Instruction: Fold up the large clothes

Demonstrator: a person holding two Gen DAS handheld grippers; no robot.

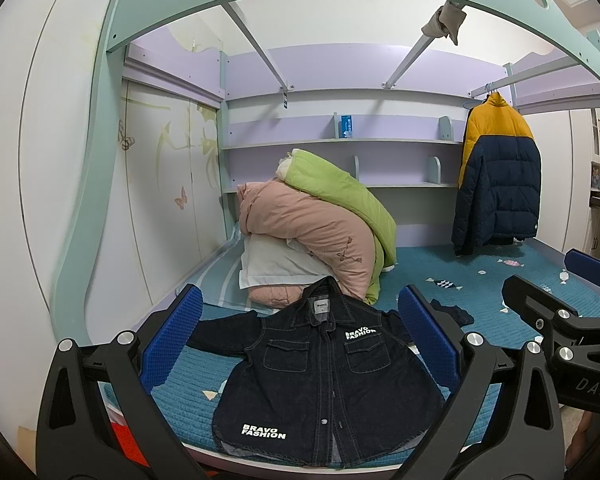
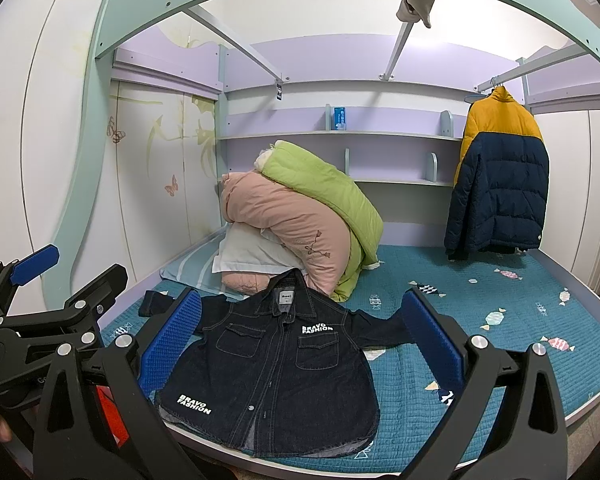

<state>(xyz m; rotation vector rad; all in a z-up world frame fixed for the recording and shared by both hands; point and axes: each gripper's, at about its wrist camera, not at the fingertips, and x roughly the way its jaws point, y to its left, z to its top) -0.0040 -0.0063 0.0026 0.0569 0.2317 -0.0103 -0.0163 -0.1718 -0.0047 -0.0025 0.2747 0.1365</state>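
Note:
A dark denim jacket (image 1: 320,376) (image 2: 276,364) with white "BRAVO FASHION" print lies flat, front up and buttoned, on the teal quilted bed cover, collar toward the far side and both sleeves spread out. My left gripper (image 1: 300,340) hovers open above the near part of the jacket, nothing between its blue pads. My right gripper (image 2: 300,340) is also open and empty, held above the jacket's right half. The right gripper shows at the right edge of the left wrist view (image 1: 556,288), and the left gripper shows at the left edge of the right wrist view (image 2: 60,280).
Rolled pink and green duvets (image 1: 320,224) on a white pillow sit just behind the jacket's collar. A yellow and navy puffer coat (image 1: 496,180) hangs from a rail at the back right. The teal bed cover (image 2: 500,320) stretches bare to the right. Shelves line the back wall.

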